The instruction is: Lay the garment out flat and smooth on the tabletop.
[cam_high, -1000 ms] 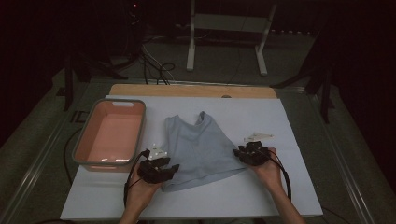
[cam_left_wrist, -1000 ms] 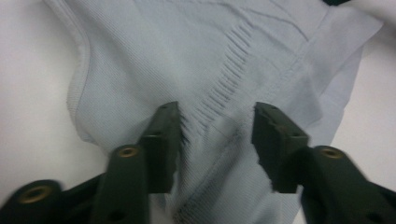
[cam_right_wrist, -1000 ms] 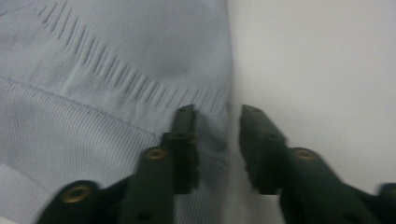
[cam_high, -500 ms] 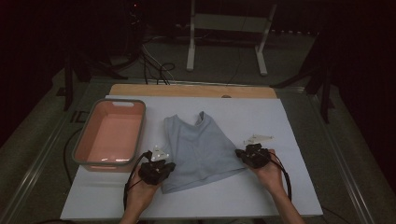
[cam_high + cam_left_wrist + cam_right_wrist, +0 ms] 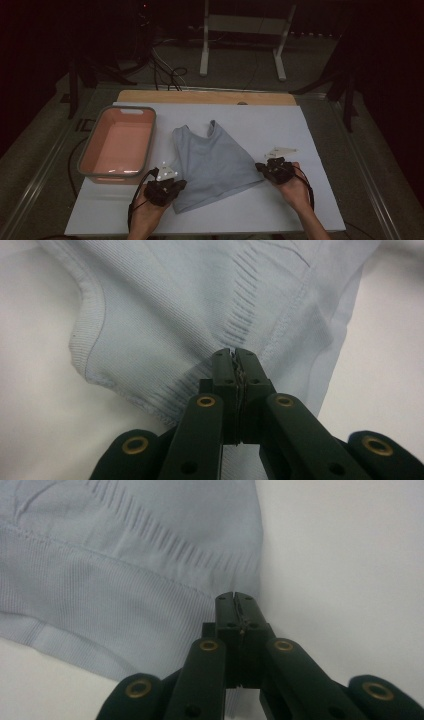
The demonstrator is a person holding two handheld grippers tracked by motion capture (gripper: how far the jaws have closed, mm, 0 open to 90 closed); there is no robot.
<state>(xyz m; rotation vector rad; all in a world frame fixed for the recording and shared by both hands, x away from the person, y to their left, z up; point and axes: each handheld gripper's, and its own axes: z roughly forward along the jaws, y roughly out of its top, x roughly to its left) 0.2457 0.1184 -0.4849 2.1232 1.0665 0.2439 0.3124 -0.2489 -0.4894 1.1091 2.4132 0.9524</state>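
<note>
Both claws' tips bite into hem (image 5: 165, 390).

A laboratory or recording workspace is suggested rather than a home. A white sheet (image 5: 280, 130) is laid over a wooden tabletop (image 5: 200, 96) set on a bare grey floor, the surroundings are kept dark, and loose black cables (image 5: 167, 75) are seen trailing across the floor behind the table. The white legs of a metal stand (image 5: 242, 45) are placed farther back, dark equipment frames (image 5: 80, 75) are stood at both sides, and a pink plastic tub (image 5: 119, 146) is set out on the sheet as a work prop.
</note>
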